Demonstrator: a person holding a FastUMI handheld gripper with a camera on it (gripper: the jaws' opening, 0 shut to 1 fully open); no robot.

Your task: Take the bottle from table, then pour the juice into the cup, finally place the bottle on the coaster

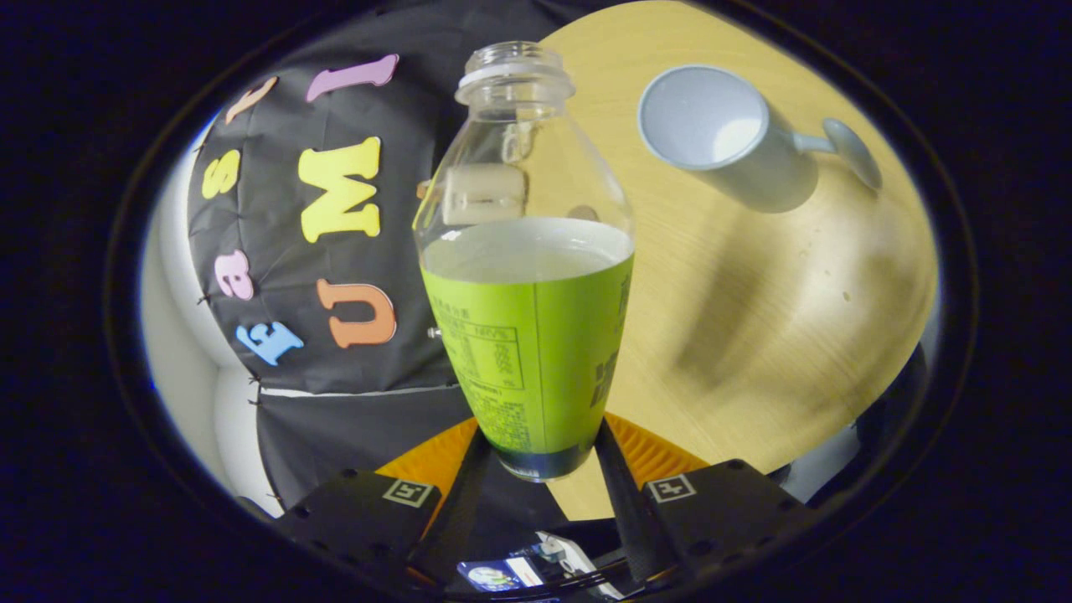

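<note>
1. The gripper [536, 456] pinches the bottle [529, 335] low on its body, a finger pressed on each side, at centre frame.
2. The bottle is uncapped, with juice [526, 249] reaching to just above the label.
3. The cup [712, 134] sits on the table [754, 335] at upper right, well apart from the bottle's mouth.
4. Judgement: carry the mouth over the cup's rim before tipping, then tilt slowly so the juice does not surge.

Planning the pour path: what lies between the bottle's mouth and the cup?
Gripper view: nothing lies between the bottle, held in the jaws, and the cup; just bare table.
</note>
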